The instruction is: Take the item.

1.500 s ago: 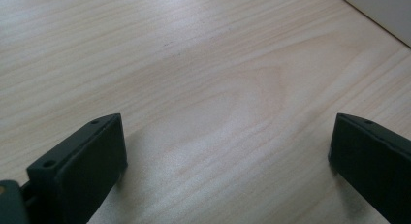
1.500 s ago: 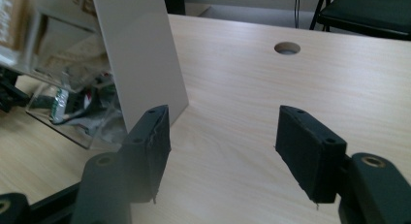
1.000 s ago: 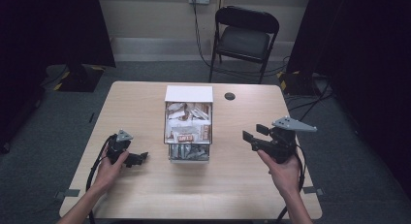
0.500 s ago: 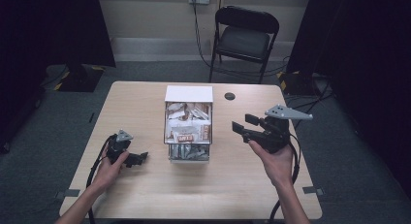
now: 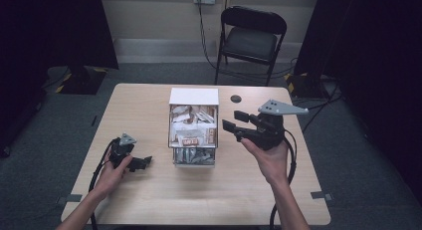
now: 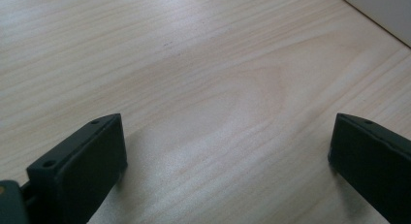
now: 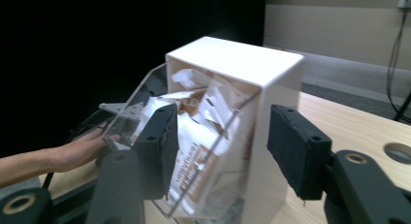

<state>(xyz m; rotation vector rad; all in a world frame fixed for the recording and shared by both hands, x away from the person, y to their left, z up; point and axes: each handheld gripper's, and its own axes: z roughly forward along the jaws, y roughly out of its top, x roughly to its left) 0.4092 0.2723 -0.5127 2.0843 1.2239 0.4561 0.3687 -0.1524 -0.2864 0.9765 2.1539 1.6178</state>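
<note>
- my right gripper (image 5: 235, 119) sits right of centre in the high view, lifted off the table (image 5: 149, 200) and pointed left at the white dispenser box (image 5: 194, 96). its jaws are spread with nothing between them, which i judge readies them for a grab.
- in the right gripper view those jaws frame the box's clear tilted front bin (image 7: 194, 151), near it but not touching.
- the box stands at the middle of the table, its open front facing me, so the packets are reachable from my side.
- the paper packets (image 5: 191, 139) are crammed in loosely, some brown-labelled, some white. more lie in the lower clear tray (image 5: 194, 158).
- my left gripper (image 5: 142, 163) rests low at the lower left of the high view, well apart from the box. it looks parked out of the way.
- in the left gripper view its jaws are wide apart over bare wood grain, gripping nothing.
- a small round hole (image 5: 236, 98) sits in the tabletop just right of the box's back.
</note>
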